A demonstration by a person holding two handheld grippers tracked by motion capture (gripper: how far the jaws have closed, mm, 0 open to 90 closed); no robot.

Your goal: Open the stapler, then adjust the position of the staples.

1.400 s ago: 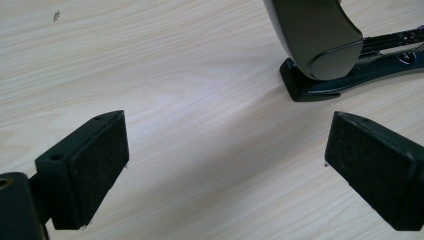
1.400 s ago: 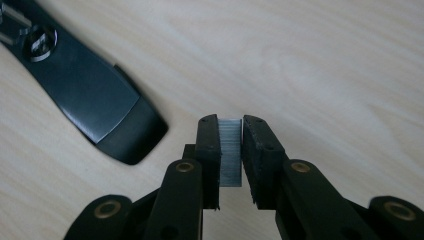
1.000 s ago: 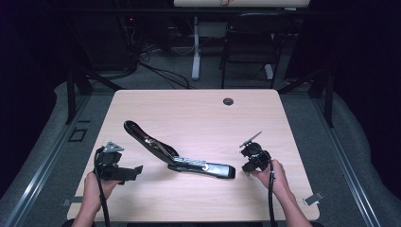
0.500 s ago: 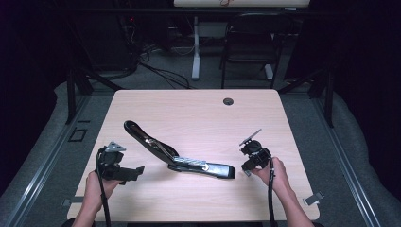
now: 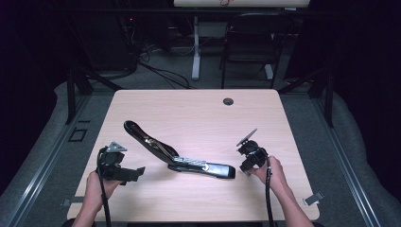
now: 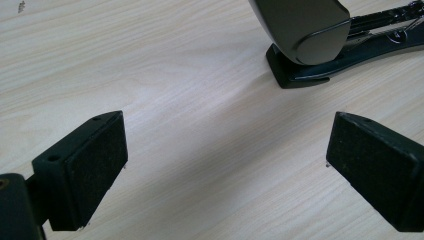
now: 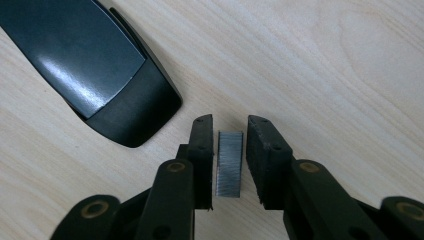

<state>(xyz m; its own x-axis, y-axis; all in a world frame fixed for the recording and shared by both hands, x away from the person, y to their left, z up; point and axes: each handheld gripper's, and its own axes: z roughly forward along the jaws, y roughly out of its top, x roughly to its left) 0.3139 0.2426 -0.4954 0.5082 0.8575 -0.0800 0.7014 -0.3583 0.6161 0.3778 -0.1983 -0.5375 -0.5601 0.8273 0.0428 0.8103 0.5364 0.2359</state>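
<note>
Got a black stapler (image 5: 179, 158) sprawled wide open on the light wood table (image 5: 198, 113), roughly mid-table and a bit toward the near edge, with the top arm angled off to the back left and the base pointing right.

Over on the right: holding the right gripper (image 5: 243, 165) just past the stapler's right-hand end. Looking along it in the right gripper view (image 7: 230, 122), got a short strip of staples (image 7: 229, 162) sitting lengthwise between the two jaws. Been closing in on it just now, but not clamped yet, judging by the thin slivers of gap on both sides. Can't tell whether the strip's flat on the wood or lifted a hair. Rounded black end of the stapler (image 7: 95, 65) just off to the upper left there.

On the left: left gripper (image 5: 135, 172) parked near the front left, well apart from the stapler, aimed toward it. In the left gripper view (image 6: 225, 145), spread wide open with nothing but bare tabletop in between, and the stapler's end (image 6: 300, 30) farther ahead.
</note>
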